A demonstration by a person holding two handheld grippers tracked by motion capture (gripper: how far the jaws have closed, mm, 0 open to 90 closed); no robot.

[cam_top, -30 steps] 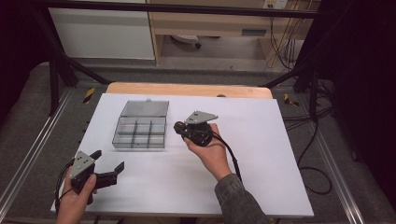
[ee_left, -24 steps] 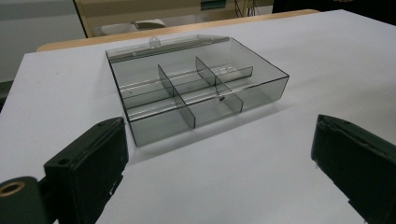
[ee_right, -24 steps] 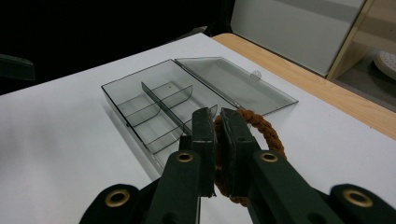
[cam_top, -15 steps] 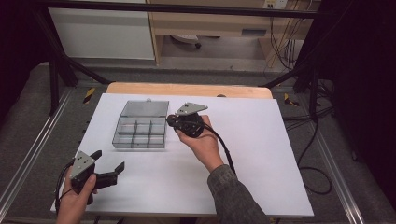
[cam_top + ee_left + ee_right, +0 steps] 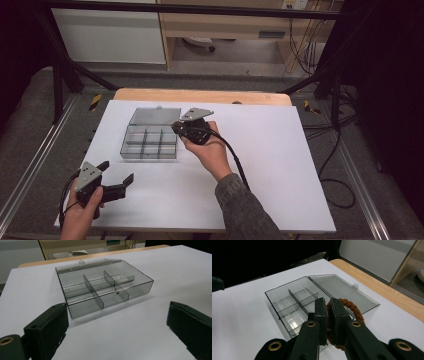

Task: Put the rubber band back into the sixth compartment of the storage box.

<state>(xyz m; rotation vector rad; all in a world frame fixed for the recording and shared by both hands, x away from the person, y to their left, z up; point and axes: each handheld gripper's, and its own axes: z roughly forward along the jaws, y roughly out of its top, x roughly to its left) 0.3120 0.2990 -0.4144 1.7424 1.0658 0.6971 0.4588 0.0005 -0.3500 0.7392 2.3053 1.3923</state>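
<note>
Right gripper (image 5: 327, 315) is clamped on a brown braided rope ring (image 5: 352, 311), held over the right-hand end of the clear compartment box (image 5: 149, 141), whose lid (image 5: 343, 291) lies folded open on the far side. Left gripper (image 5: 116, 176), jaws apart and holding nothing, rests near the table's (image 5: 280, 150) near-left corner. We judge the step to be placing the ring into a cell. To do it well, we centre it between the dividers (image 5: 298, 303), lower it until it rests, and only then let go.
</note>
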